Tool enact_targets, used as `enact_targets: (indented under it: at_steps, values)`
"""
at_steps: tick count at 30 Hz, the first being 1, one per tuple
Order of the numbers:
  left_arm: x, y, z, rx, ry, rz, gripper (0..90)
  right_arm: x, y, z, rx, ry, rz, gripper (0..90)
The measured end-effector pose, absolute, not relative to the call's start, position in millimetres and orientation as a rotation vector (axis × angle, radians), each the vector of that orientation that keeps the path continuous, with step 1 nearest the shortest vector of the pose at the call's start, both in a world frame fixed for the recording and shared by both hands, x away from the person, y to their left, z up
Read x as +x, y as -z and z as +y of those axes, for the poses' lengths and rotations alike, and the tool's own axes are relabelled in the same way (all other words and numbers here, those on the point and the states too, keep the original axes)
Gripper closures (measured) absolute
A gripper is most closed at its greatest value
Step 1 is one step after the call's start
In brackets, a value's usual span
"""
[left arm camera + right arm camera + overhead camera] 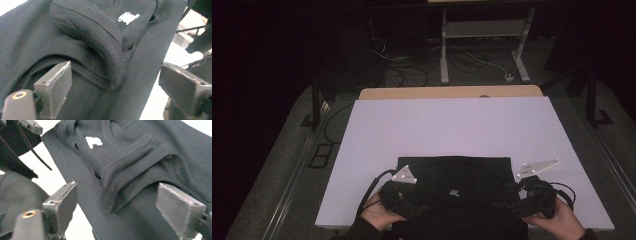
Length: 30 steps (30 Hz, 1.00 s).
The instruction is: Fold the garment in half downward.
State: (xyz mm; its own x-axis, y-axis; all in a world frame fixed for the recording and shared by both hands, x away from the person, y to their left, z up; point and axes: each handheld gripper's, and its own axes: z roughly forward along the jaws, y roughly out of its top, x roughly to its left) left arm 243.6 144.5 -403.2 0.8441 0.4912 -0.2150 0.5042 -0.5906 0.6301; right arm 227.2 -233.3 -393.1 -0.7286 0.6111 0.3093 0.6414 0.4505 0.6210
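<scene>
Near edge of worktop (362, 130): left gripper (404, 200) and right gripper (524, 200) sit at the two near corners of the folded black garment (452, 172), one per side, likely so a fold stays square. Both sets of jaws stand apart, released, with cloth below and between them but not pinched. The garment lies flat at the near middle, white logo (128, 18) up. Beyond it the white sheet is bare; cables on the floor (412, 70) farther off.

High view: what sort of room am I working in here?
Probably a lab or recording workshop, not a home. A white board covers a wooden table as the work surface, loose cables trail over grey carpet, and a bare metal desk frame stands behind. The black garment is the only work item.
</scene>
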Motion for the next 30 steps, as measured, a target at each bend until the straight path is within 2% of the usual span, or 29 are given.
enact_targets:
  at_steps: [2,3,4,7,18,30]
  values:
    - [246.6,401.7,146.3,2.292,0.026,0.73,2.3,229.1,390.4,-236.0,-1.149,1.171,-2.637,11.2]
    - [247.6,401.2,147.0,2.29,0.021,0.733,0.0,230.5,388.6,-237.4,-1.158,1.173,-2.639,6.4]
    - [249.4,400.2,148.4,2.287,0.017,0.733,0.0,231.3,387.5,-238.1,-1.167,1.17,-2.643,2.3]
    - [253.0,397.7,151.9,2.272,0.004,0.737,0.0,233.8,381.1,-242.9,-1.188,1.214,-2.644,0.0]
    - [268.1,381.5,167.4,2.249,-0.043,0.712,0.0,248.6,356.4,-265.5,-1.223,1.298,-2.659,0.0]
    - [284.3,366.6,178.2,2.253,-0.089,0.712,0.0,266.6,350.3,-271.2,-1.187,1.304,-2.69,0.0]
